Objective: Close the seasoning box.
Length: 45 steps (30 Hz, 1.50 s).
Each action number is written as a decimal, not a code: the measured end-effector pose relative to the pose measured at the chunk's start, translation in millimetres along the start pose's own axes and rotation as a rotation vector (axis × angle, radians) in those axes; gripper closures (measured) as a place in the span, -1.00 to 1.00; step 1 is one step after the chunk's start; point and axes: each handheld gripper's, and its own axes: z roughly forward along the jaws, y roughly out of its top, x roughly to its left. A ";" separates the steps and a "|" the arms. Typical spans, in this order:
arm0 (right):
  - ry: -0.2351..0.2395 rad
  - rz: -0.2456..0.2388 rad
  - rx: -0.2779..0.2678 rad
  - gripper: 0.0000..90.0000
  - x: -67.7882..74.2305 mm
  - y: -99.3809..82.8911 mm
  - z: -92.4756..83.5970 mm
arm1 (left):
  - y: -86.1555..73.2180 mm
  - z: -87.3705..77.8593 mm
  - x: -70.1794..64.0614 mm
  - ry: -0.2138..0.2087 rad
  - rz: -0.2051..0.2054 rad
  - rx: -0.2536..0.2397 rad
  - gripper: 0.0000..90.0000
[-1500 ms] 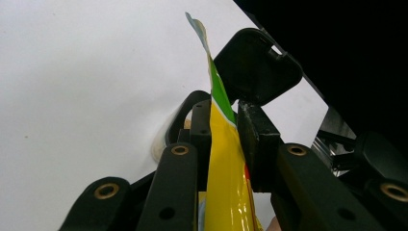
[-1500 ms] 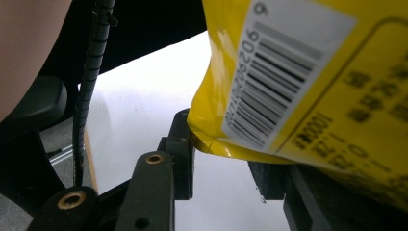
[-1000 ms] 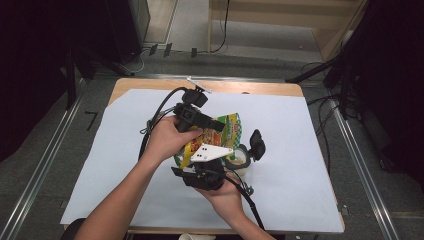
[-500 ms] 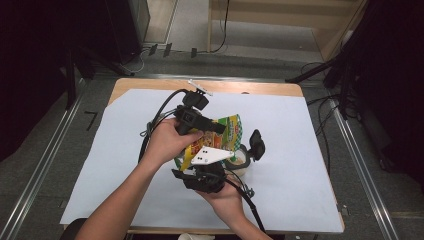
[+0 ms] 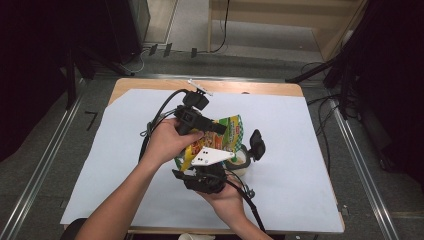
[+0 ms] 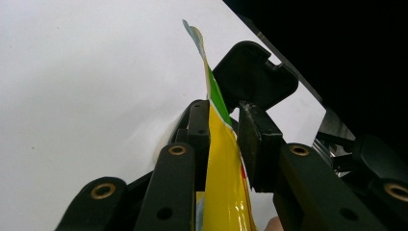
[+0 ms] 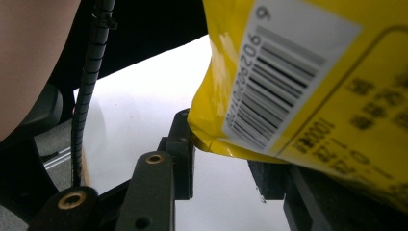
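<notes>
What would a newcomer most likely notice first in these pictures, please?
The yellow-and-green snack bag, held up over the middle of the white-covered table between both tools. The left tool has the bag's thin edge between its jaws; the right tool meets the bag's lower corner beside the barcode.

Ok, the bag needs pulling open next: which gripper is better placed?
Left, probably: the snack bag has its thin edge pinched between the left gripper jaws, while the right gripper has only a corner against one jaw.

Bright overhead light, dark surroundings — close-up gripper views blurred
</notes>
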 end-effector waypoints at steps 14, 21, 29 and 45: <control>0.014 0.016 0.007 0.48 0.2 -0.2 -0.9 | 0.5 2.5 1.2 0.002 -0.014 0.019 0.68; 0.012 0.014 0.009 0.48 0.7 -0.2 -0.7 | 0.4 3.1 1.4 0.013 -0.011 0.027 0.72; 0.006 0.006 0.014 0.48 0.9 -0.3 -0.4 | -0.1 5.5 -0.2 0.037 0.027 0.055 0.75; -0.016 -0.022 0.032 0.49 3.9 -3.2 2.3 | -1.3 13.6 -9.4 0.066 0.157 0.187 0.71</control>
